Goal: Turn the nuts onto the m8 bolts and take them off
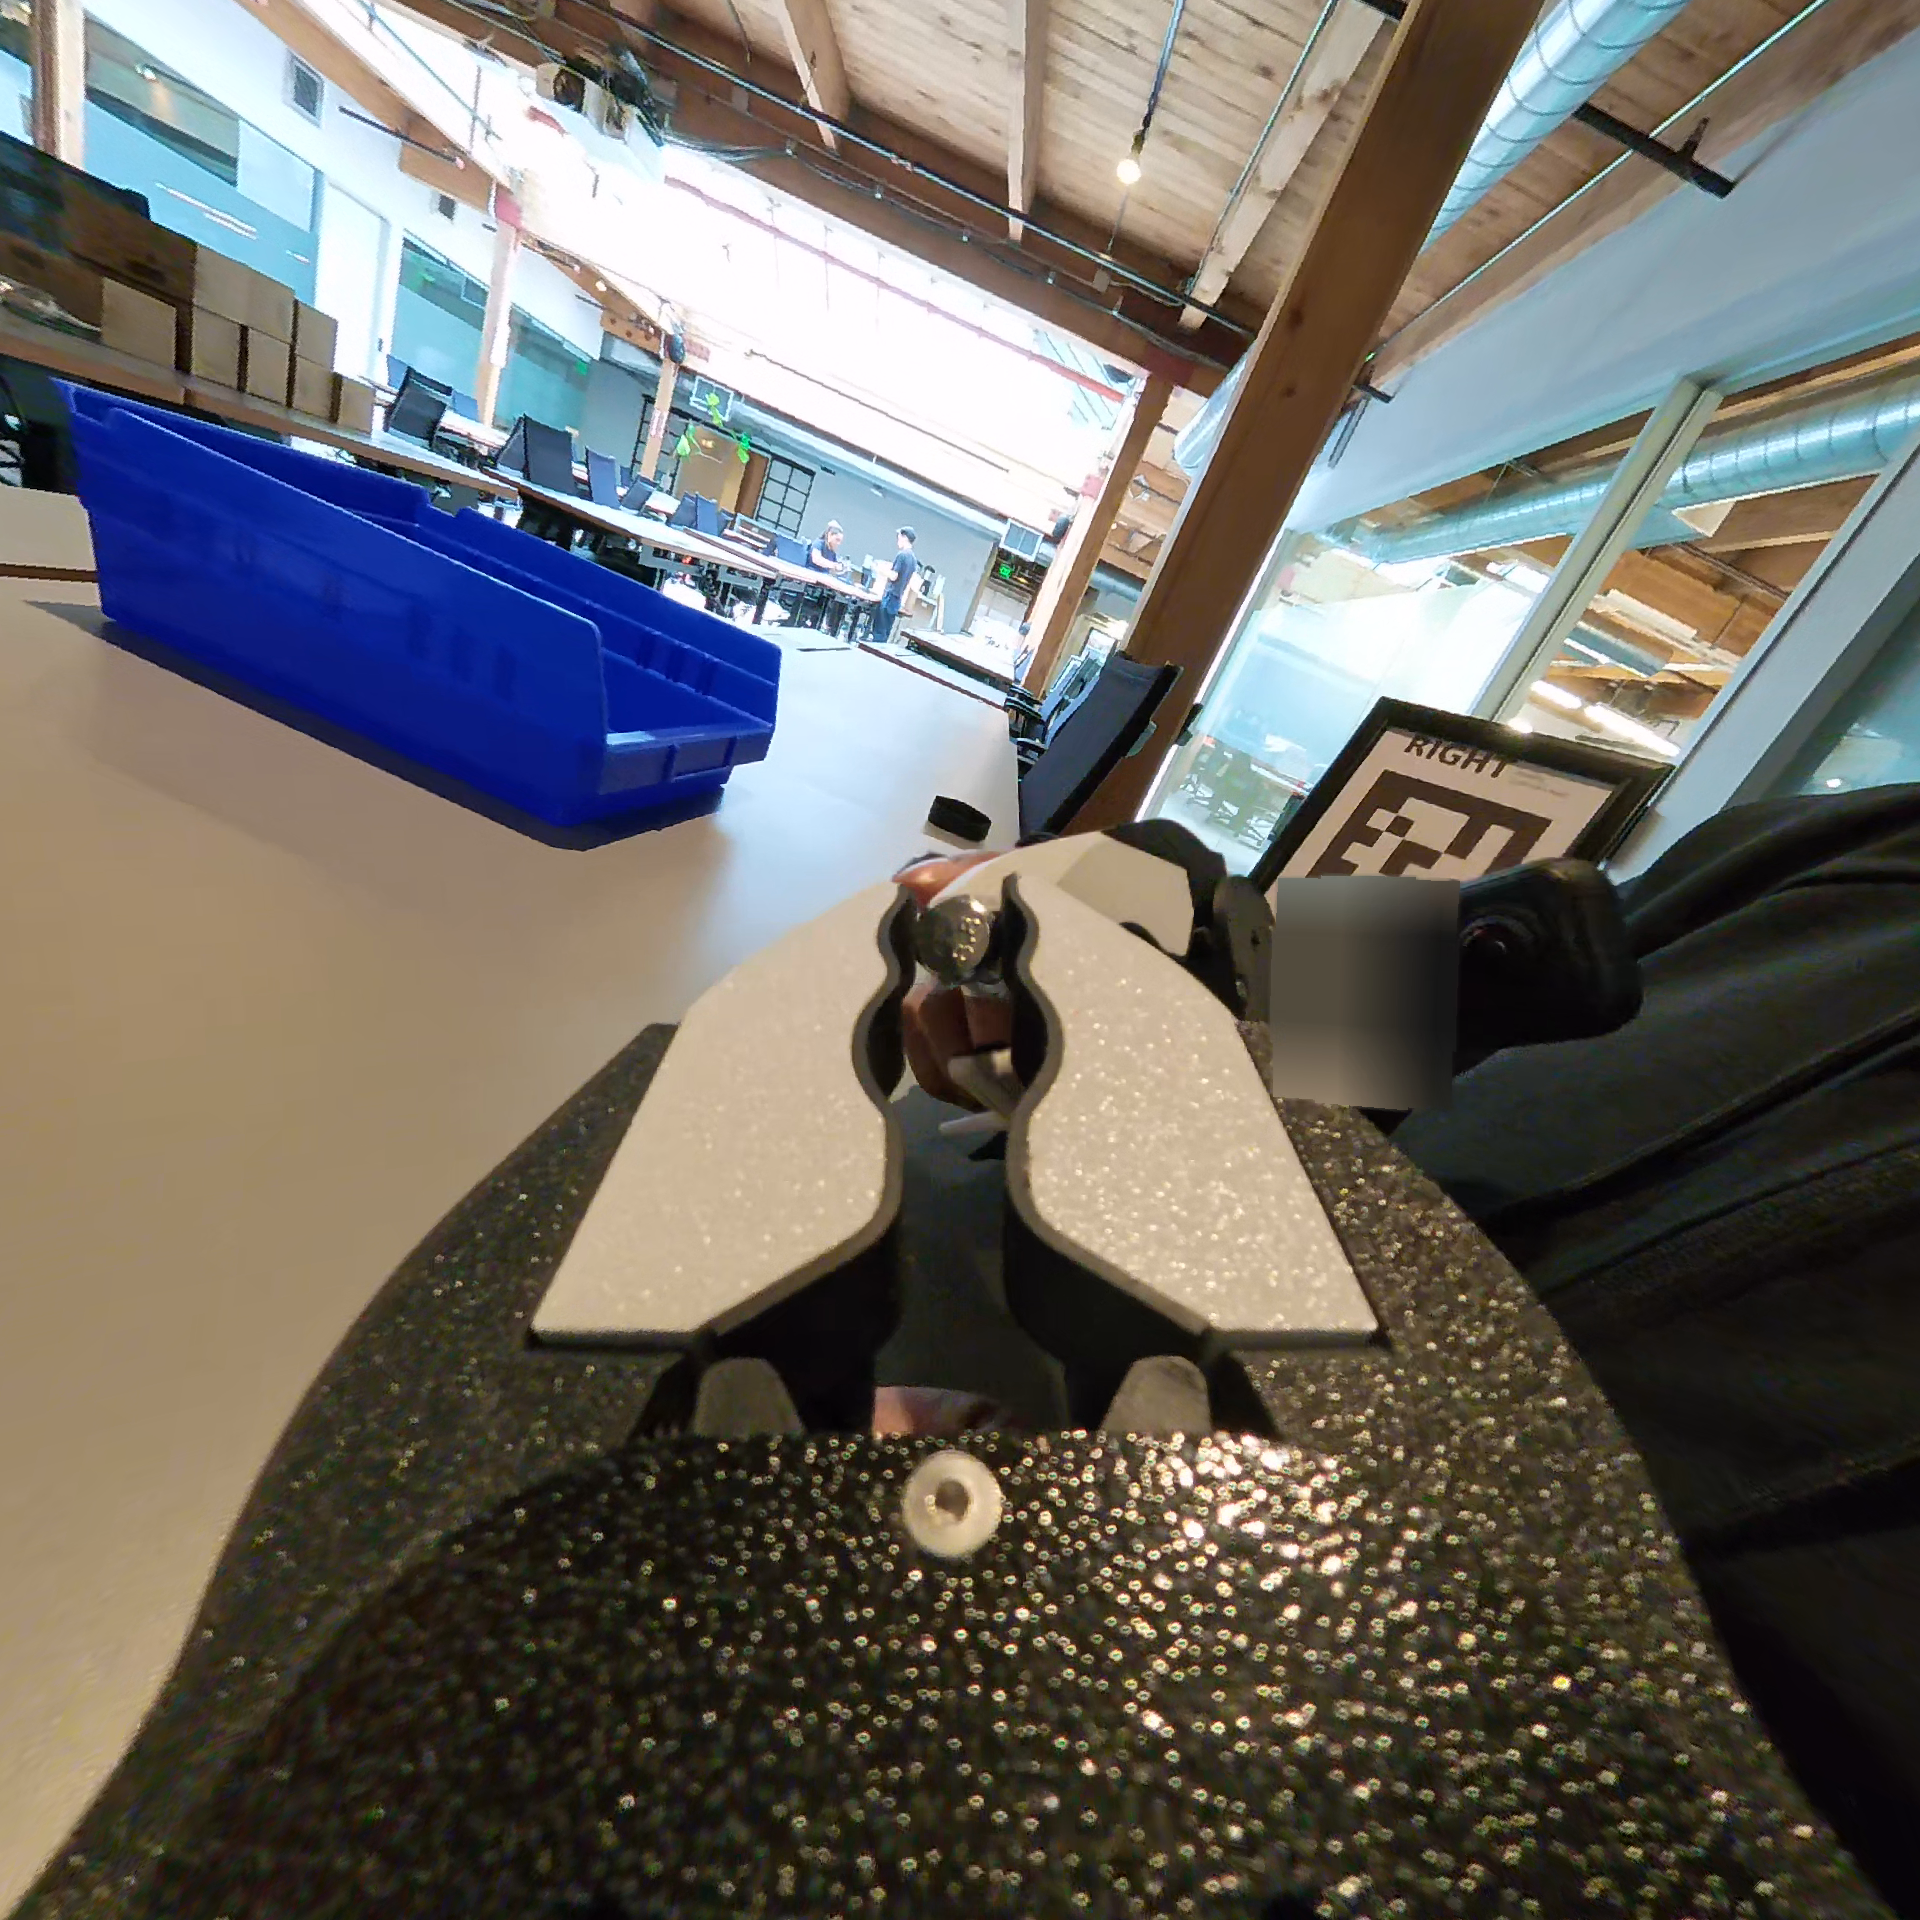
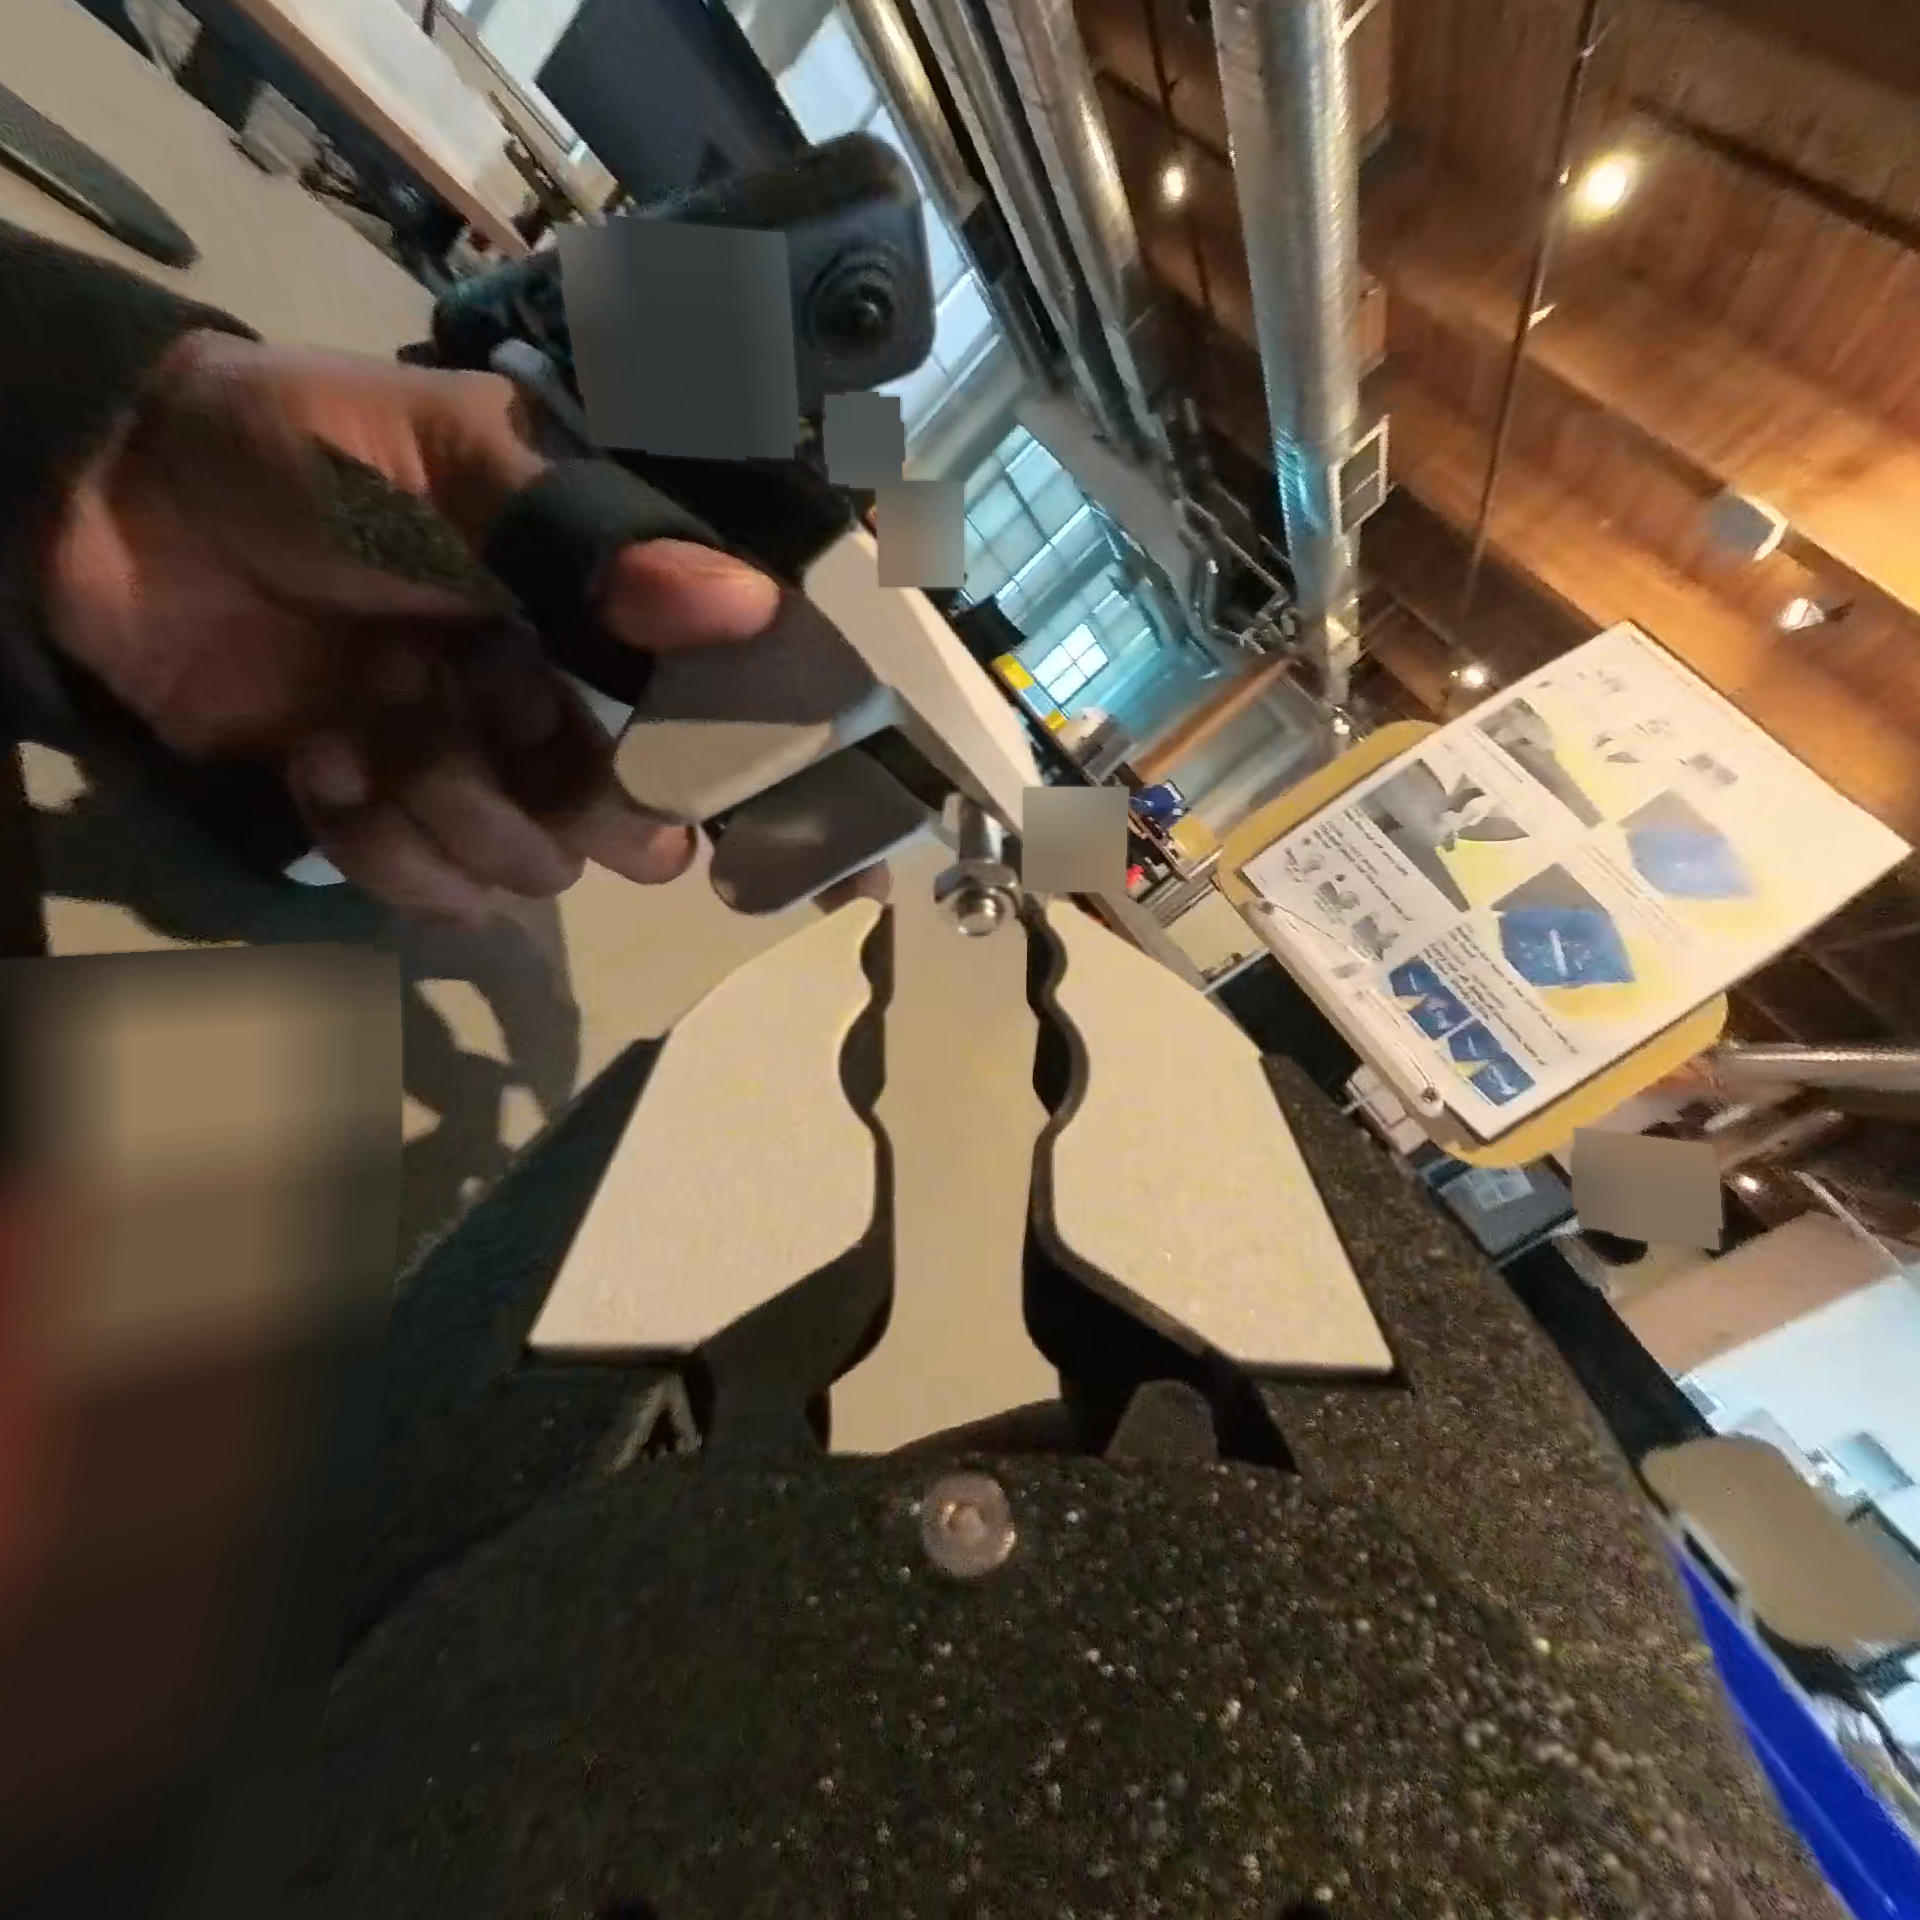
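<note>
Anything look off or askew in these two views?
Nothing stands out. The left tool is shut on the bolt by its head, held in the air; a nut sits squarely on its thread. The right tool is open just below it. The blue bin sits upright on the table, nothing spilled.

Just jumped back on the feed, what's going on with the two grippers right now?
The left hand-held gripper is shut on a bolt, held up off the table. A nut sits on the bolt's thread. The right hand-held gripper is open, its fingertips right at the nut but not closed on it. A blue bin stands on the table farther off.
</note>
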Tool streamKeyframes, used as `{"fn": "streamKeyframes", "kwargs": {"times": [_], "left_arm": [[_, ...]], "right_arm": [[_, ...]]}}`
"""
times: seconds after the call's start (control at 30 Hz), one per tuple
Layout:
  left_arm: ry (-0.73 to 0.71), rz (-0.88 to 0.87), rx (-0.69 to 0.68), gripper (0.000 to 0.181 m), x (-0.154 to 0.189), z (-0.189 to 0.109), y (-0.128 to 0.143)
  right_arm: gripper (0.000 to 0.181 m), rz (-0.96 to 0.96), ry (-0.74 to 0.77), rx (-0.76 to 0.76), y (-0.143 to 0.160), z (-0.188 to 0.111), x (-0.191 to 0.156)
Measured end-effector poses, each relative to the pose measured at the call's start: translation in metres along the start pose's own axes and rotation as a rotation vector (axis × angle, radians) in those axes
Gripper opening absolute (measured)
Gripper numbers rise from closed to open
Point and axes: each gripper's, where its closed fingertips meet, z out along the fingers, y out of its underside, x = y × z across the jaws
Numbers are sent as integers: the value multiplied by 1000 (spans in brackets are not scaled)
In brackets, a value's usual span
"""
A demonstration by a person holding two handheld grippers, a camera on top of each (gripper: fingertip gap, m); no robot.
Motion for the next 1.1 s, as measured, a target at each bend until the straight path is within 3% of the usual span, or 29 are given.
{"fn": "streamKeyframes", "kwargs": {"times": [0.17, 0.33, 0.4, 0.5, 0.6, 0.73, 0.83, 0.97, 1.1], "left_arm": [[1, 27, -11, 15, 3, 1, 2], [19, 27, -6, 15, 5, 1, 2], [18, 33, -10, 15, 6, 2, 2], [15, 23, 2, 14, 5, 1, 1], [18, -2, 18, 15, 2, 0, -2], [18, 2, 14, 15, 3, 0, -1], [18, 0, 9, 15, 4, 1, 0], [12, 8, 6, 15, 4, 2, 0], [26, 1, 9, 15, 5, 1, 0]], "right_arm": [[15, 203, -45, -1, -3, 0, 3], [15, 1040, -408, 38, -9, -3, -1], [17, 1232, -498, 97, -11, -5, 4], [31, 1123, -393, 145, -6, -5, 16], [36, 730, -248, 110, -5, -6, 17], [32, 178, -56, 38, -4, -4, 13], [23, 15, -12, 20, -6, -3, 5], [16, 75, -16, -6, -5, -2, 4], [15, 654, -263, 9, -8, -3, 0]]}}
